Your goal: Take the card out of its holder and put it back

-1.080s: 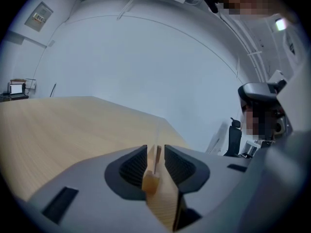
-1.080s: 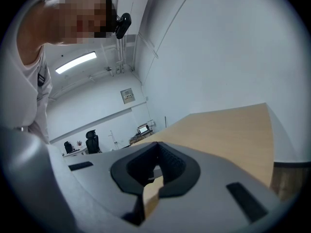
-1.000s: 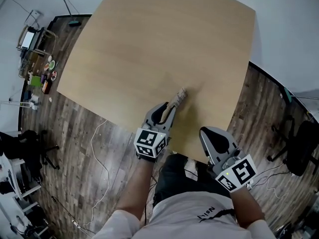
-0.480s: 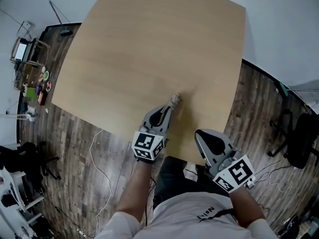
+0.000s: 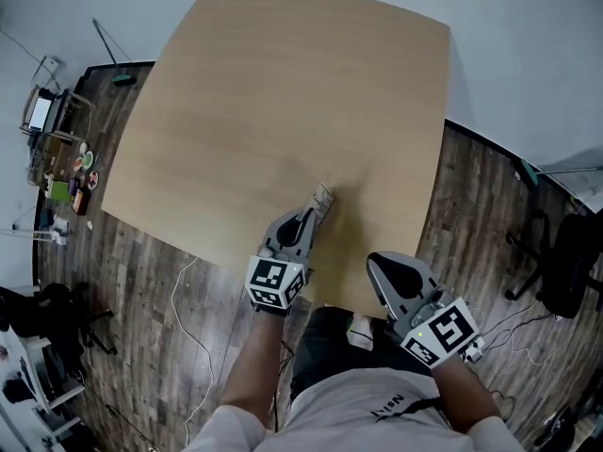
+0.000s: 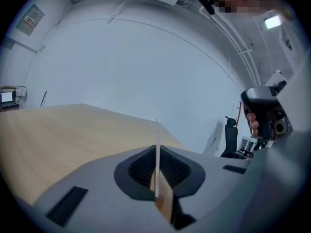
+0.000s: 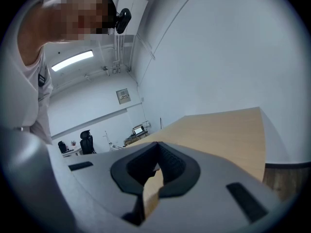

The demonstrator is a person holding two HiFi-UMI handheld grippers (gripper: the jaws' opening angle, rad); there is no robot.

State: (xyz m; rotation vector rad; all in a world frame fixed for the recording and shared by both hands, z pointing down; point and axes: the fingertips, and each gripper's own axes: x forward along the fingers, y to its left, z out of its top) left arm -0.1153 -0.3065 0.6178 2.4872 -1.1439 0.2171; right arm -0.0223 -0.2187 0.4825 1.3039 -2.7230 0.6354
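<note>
Card [image 6: 156, 149] edge-on, upright, clamped between left gripper [image 5: 314, 213] jaws, top edge standing out past jaw tips; holder can't be told apart from card in any view. Desk [image 5: 283, 92] close below jaws. Right gripper [image 5: 381, 263] jaws together at tips, nothing between them, well apart to right of card.

Risks, as judged: thin card gripped low could flex or pivot in jaws, or slip if grip eases. Skewed re-entry into holder could buckle it.

Writing: none readable. Square markers carry no text; wall notice [image 7: 123, 96] too small.

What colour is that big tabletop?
The table is pale tan with a fine wood grain, and it shows best in the head view.
</note>
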